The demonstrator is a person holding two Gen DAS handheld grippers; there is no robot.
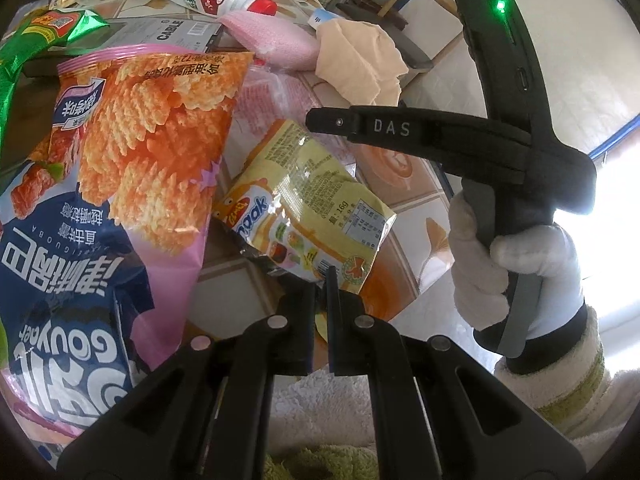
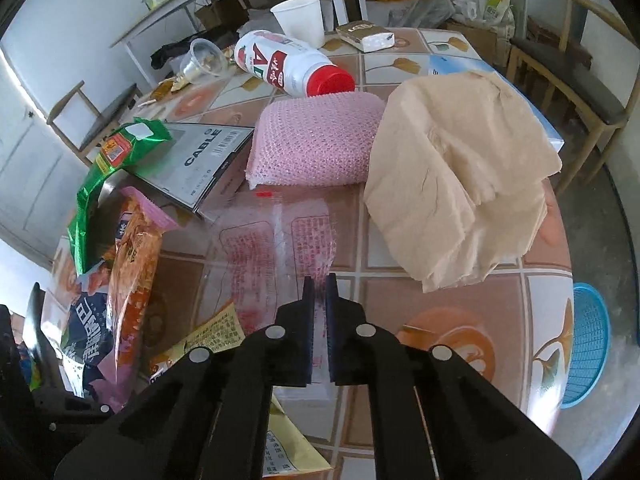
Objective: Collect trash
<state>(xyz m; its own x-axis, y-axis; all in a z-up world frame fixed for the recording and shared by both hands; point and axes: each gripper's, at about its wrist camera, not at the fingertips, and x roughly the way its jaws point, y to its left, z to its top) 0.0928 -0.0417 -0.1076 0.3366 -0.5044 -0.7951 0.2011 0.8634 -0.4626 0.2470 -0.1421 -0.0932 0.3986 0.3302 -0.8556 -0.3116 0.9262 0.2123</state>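
Observation:
In the left wrist view my left gripper (image 1: 320, 276) is shut on the near edge of a small yellow snack packet (image 1: 304, 208), which lies beside a large orange and pink chip bag (image 1: 140, 152). My right gripper (image 2: 319, 286) is shut, its tips on a clear plastic wrapper with red print (image 2: 272, 240). A strip of that film shows in the slit between the pads. The left wrist view shows the right gripper (image 1: 314, 120) from the side, held by a gloved hand (image 1: 520, 264). A crumpled beige napkin (image 2: 460, 184) lies just right of the wrapper.
The tiled table (image 2: 440, 340) also holds a pink mesh pad (image 2: 316, 140), a toppled white bottle with a red cap (image 2: 288, 64), a grey cable box (image 2: 200, 156), a green wrapper (image 2: 116, 152) and a paper cup (image 2: 300, 16). On the floor at right sits a blue basket (image 2: 588, 340). Chairs (image 2: 580, 92) stand around.

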